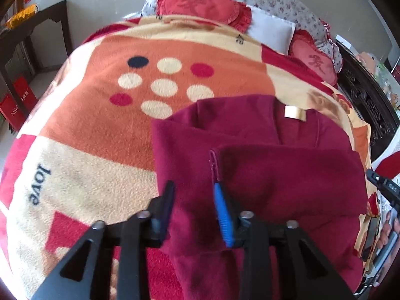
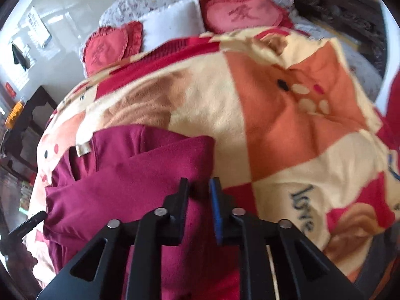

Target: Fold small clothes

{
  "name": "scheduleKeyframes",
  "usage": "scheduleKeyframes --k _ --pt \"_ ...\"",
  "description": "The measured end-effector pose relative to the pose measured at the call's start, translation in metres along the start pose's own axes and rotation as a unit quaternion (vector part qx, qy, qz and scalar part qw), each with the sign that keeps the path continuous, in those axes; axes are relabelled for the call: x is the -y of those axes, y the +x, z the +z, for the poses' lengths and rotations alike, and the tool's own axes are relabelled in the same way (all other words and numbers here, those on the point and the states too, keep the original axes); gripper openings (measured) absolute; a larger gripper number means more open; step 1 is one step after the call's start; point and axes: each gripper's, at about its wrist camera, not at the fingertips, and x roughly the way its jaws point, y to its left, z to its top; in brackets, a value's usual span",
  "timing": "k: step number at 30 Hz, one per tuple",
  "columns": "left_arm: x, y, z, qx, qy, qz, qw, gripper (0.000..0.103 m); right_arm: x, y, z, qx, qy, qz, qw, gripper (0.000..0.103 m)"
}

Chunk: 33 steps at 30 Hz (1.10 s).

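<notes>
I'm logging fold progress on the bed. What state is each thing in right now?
Maroon garment: lying on the blanket, partly folded, label showing.
Label: face up near the collar.
Blanket: spread flat over the bed.
Left gripper: open, over the garment's folded edge.
Right gripper: slightly open, at the garment's edge.

One maroon garment (image 1: 262,165), one patterned blanket (image 1: 100,130), two red heart cushions (image 1: 202,2), one white pillow (image 1: 271,28), two grippers (image 1: 193,200).

My left gripper (image 1: 192,195): black linkage arms w/ silver pivot screws, one blue ribbed pad, one black. Right gripper (image 2: 198,190): same build.
</notes>
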Motion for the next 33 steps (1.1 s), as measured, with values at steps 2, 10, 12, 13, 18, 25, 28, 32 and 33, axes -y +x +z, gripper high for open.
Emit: scheduleKeyframes --k 2,10,12,13,18,25,28,32,33 --pt "0.003 -0.007 -0.001 0.011 0.003 -0.001 0.9999 0.049 -0.007 -0.014 -0.007 0.001 -0.016 0.017 1.000 0.007" --pt "0.022 0.001 -0.003 0.019 0.015 0.004 0.9997 0.074 -0.045 -0.003 -0.044 -0.044 -0.104 0.017 0.993 0.006" --pt "0.024 0.009 -0.005 0.017 0.021 0.026 0.9993 0.074 -0.043 0.008 -0.052 -0.055 -0.127 -0.029 0.990 0.006" --pt "0.024 0.014 -0.005 0.013 0.024 0.037 0.9989 0.074 -0.040 0.012 -0.055 -0.060 -0.131 -0.041 0.989 0.006" --pt "0.021 0.027 -0.008 0.004 0.022 0.044 0.9988 0.075 -0.026 0.006 -0.058 -0.059 -0.114 -0.036 0.991 0.006" --pt "0.024 0.031 -0.007 0.005 0.026 0.050 0.9984 0.076 -0.071 -0.008 -0.033 -0.007 -0.125 0.034 0.992 0.008" --pt "0.028 0.034 -0.006 0.005 0.032 0.053 0.9981 0.076 -0.093 0.018 -0.025 -0.009 -0.142 0.031 0.989 0.008" --pt "0.028 0.040 -0.004 0.002 0.033 0.054 0.9980 0.077 -0.103 0.063 -0.016 -0.028 -0.146 -0.006 0.989 0.008" --pt "0.028 0.041 -0.004 0.002 0.032 0.053 0.9981 0.077 -0.103 0.068 -0.014 -0.022 -0.142 -0.005 0.990 0.008"
